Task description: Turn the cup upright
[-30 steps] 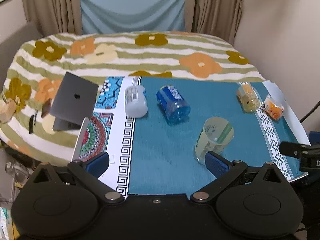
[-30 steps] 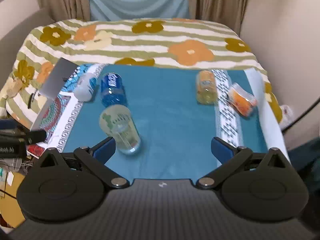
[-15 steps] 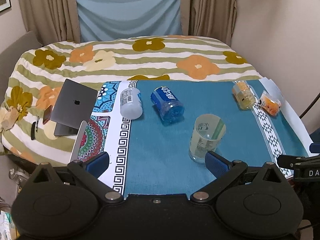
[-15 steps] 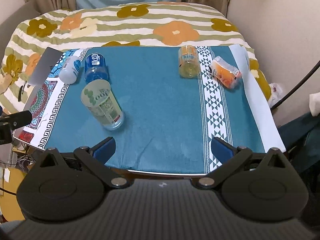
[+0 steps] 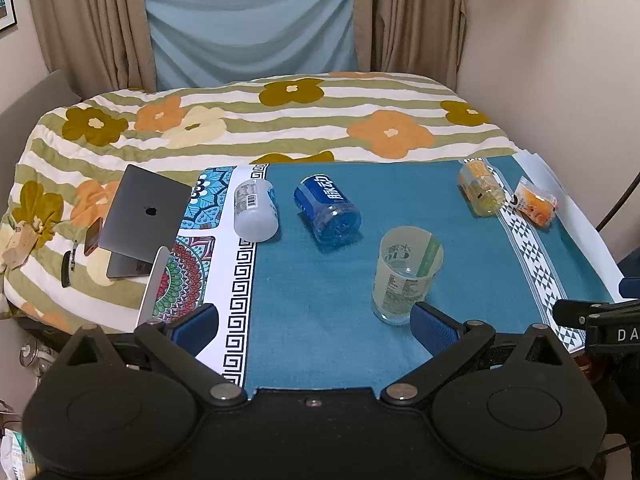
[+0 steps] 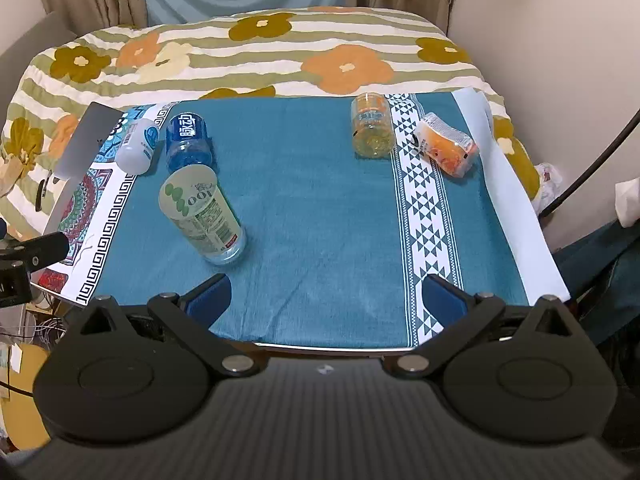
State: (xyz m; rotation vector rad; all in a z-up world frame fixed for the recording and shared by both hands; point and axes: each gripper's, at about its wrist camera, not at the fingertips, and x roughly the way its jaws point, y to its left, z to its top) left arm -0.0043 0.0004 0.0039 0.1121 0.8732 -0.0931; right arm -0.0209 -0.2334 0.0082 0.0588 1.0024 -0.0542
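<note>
A pale green clear cup [image 5: 404,276] stands upright on the teal cloth, mouth up; it also shows in the right wrist view [image 6: 204,212]. A blue cup [image 5: 327,210], a white cup [image 5: 255,210], a yellow-orange cup [image 5: 480,194] and an orange cup [image 5: 536,206] lie on their sides. My left gripper [image 5: 316,322] is open and empty at the table's front edge, its right finger just in front of the green cup. My right gripper [image 6: 326,300] is open and empty at the front edge.
A grey laptop [image 5: 146,216] stands half open on the flowered bedspread [image 5: 280,120] left of the table. A small dark device [image 5: 92,236] lies beside it. A wall [image 5: 560,80] is on the right. The table's front edge [image 6: 320,346] is under my right gripper.
Both grippers have pulled back and risen, so the table looks farther off. The green cup, tilted a second ago, now stands upright and free.
</note>
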